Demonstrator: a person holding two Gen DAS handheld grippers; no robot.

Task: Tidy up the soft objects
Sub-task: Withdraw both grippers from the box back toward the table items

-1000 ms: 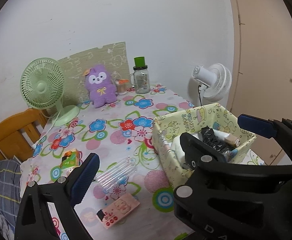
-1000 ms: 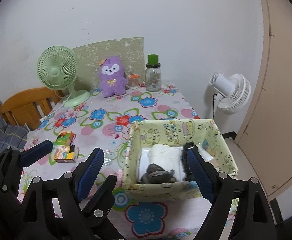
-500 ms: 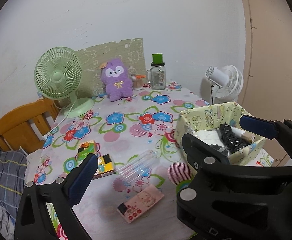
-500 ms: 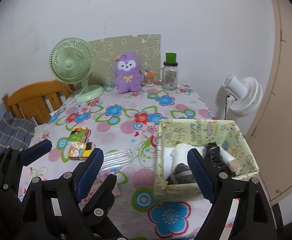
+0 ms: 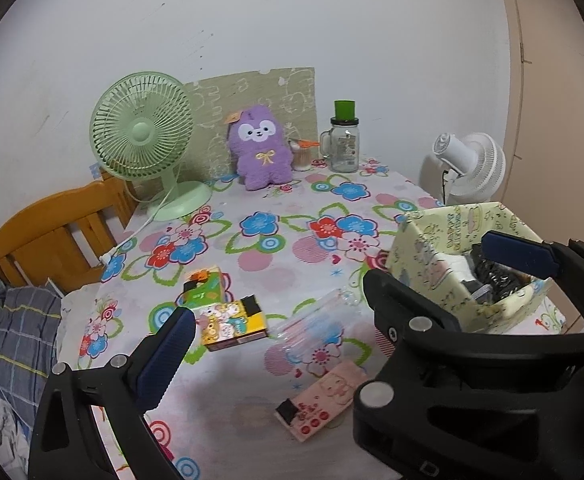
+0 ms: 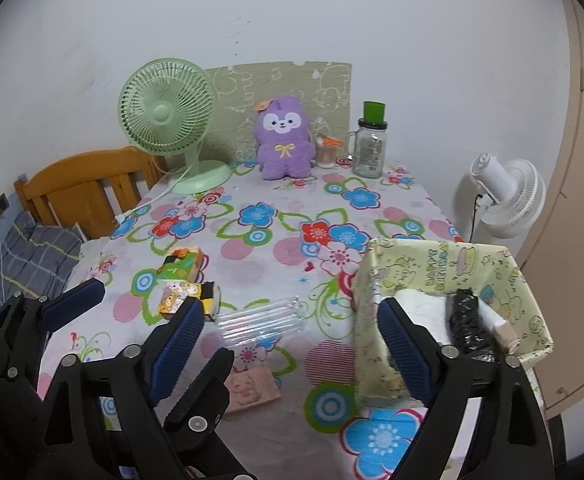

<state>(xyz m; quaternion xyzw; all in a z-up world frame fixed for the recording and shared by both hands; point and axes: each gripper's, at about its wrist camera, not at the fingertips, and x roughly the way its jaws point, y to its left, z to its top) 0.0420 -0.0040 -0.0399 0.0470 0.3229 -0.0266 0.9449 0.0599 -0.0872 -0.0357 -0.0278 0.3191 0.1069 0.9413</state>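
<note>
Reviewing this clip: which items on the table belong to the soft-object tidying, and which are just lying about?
Belongs to the job:
purple plush toy
yellow patterned fabric storage box
white folded cloth inside it

Just lying about:
green desk fan
glass jar mug with green lid
clear plastic tube pack
colourful small cartons
pink card

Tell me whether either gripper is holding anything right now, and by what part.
Nothing is held. The left gripper and the right gripper are both open, above the table.
</note>
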